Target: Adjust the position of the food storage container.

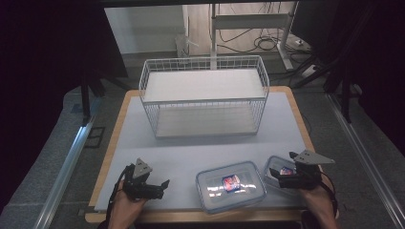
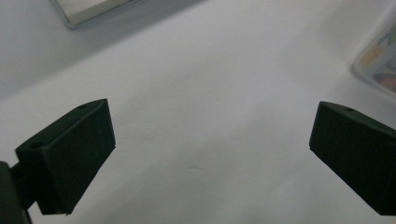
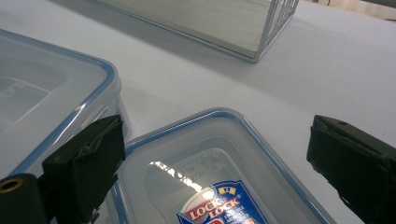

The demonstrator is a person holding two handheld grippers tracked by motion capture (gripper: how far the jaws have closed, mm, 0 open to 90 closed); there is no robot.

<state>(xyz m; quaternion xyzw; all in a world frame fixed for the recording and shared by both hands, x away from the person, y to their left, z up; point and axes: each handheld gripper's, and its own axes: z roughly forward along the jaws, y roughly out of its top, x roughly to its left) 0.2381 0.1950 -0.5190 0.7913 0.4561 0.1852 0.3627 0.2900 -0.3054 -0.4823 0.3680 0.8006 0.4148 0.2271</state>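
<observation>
Small box (image 1: pixel 281 172): clear plastic, blue-edged lid with a red and blue label; lies at the near right corner of the worktop (image 1: pixel 191 152), just right of the big box and close beside it.
Small box, right tool view (image 3: pixel 219 177): lid lies between the two black jaws and below them; the label reads LOCK LOCK; the pads do not press on it.
Big box (image 1: pixel 230 185): same kind, larger, labelled lid, at the near edge of the worktop, middle to right; its corner shows at the left in the right tool view (image 3: pixel 51 98).
Right tool (image 1: pixel 289 179): held in the person's right hand (image 1: pixel 319 198), over the near part of the small box, jaws wide apart and clamped on nothing; grey three-cornered plate on top.
Left tool (image 1: pixel 160 187): held in the left hand (image 1: pixel 125 202) at the near left of the worktop, well apart from both boxes, pointing right toward the big box.
Left tool jaws: wide apart in the left tool view (image 2: pixel 210 154), bare white worktop between them, nothing gripped.
Basket (image 1: pixel 204 98): white wire, with a flat white shelf across it, standing at the far middle of the worktop, well apart from the boxes and both tools.
Worktop: pale grey sheet on a wooden board.
</observation>
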